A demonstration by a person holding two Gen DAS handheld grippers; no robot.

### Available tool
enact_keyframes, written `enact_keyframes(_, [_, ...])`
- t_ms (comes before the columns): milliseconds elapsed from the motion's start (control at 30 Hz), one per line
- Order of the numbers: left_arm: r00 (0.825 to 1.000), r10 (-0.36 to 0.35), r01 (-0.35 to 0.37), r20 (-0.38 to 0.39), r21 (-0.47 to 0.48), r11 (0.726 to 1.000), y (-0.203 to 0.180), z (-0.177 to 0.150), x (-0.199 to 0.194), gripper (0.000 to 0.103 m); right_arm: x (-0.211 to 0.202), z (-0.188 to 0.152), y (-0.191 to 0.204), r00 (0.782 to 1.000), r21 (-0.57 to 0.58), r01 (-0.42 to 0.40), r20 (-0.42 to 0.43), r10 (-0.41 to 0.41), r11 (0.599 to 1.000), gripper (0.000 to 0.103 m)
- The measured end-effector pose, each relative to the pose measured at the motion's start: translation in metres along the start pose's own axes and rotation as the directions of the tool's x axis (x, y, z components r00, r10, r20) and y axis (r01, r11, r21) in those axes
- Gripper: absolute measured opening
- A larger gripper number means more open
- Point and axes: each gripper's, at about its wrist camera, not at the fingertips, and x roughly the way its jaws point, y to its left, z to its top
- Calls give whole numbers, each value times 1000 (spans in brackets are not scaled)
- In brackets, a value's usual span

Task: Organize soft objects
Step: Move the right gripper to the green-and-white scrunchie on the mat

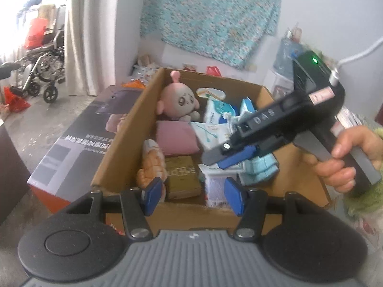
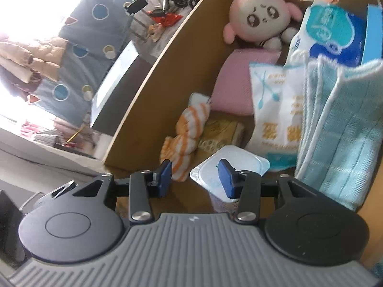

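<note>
Soft things fill one cardboard box (image 1: pixel 134 124). From left: one orange-striped towel (image 2: pixel 185 134), rolled, long axis running up the box's left wall; one pink pillow (image 2: pixel 235 83) lying flat; one pink doll (image 2: pixel 259 16) upright, facing out; two tissue packs (one behind the other); one blue cloth stack (image 2: pixel 340 129) on edge. Left claw (image 1: pixel 195 193) open, empty, above the near wall. Right claw (image 2: pixel 196 174) open, empty, inside the box.

box (image 1: pixel 134 129): packed full | free: bare floor (image 2: pixel 191 191) near front wall | above: open
</note>
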Motion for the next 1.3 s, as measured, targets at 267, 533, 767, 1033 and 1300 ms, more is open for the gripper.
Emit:
enact_keyframes(267, [999, 13, -12, 35, -14, 1000, 1, -10, -9, 63, -6, -18, 7, 1000, -18, -27, -14, 27, 999, 43])
enact_keyframes(533, [992, -45, 36, 118, 72, 997, -38, -13, -19, 95, -102, -61, -3, 960, -24, -152, 234, 154, 988, 56])
enact_keyframes(767, [950, -246, 174, 190, 329, 928, -142, -16, -18, 103, -235, -170, -50, 798, 81, 21, 599, -66, 996, 77])
enact_keyframes(1033, [887, -461, 406, -14, 500, 765, -261, -48, 18, 102, -311, -299, -122, 606, 381, 103, 708, -362, 919, 81])
enact_keyframes(1300, [891, -433, 425, -134, 579, 696, -334, -89, 76, 94, -269, -339, -185, 625, 508, 81, 645, -440, 858, 76])
